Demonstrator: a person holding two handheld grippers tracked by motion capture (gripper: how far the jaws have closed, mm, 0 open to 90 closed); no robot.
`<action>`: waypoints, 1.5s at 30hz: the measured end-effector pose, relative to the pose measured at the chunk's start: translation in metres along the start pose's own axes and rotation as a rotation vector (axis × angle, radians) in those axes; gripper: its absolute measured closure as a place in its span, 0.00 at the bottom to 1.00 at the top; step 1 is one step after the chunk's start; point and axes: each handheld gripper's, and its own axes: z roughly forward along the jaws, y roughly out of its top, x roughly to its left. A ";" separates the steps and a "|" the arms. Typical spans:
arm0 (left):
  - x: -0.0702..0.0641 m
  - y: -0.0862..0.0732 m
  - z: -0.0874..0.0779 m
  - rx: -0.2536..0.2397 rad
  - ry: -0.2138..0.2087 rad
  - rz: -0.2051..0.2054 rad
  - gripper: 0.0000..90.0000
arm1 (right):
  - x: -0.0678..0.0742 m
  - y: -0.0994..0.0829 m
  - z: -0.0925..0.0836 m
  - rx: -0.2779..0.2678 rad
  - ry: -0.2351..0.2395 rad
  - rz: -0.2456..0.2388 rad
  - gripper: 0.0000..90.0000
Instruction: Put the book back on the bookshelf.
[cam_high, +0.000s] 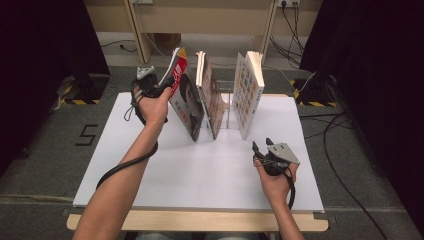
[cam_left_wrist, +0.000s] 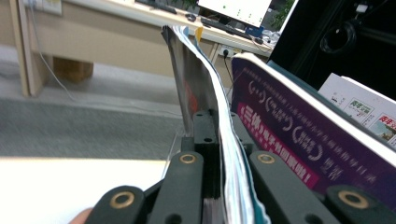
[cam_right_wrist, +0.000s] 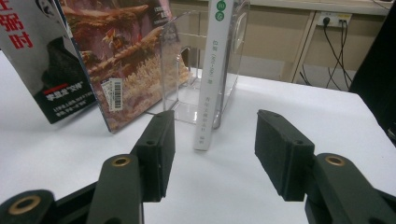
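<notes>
A black "5" marks the floor (cam_high: 86, 135); the purple book (cam_left_wrist: 299, 135) reads "三体".

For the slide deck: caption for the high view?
Left gripper clamps the leaning magazine beside two upright books; right gripper waits open on the white table.

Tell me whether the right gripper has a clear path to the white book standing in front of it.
Probably yes: the right gripper is open, facing the white book's spine across bare table, nothing between.
</notes>
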 end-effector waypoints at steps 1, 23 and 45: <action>-0.007 0.003 0.001 -0.009 0.000 0.040 0.96 | 0.000 0.000 0.000 0.000 0.002 -0.001 0.54; -0.022 -0.011 0.001 -0.105 0.029 0.209 0.95 | 0.002 -0.004 0.000 0.012 0.008 -0.012 0.54; -0.017 -0.012 0.000 -0.078 0.017 0.183 0.71 | 0.004 -0.003 0.001 0.013 0.014 -0.011 0.54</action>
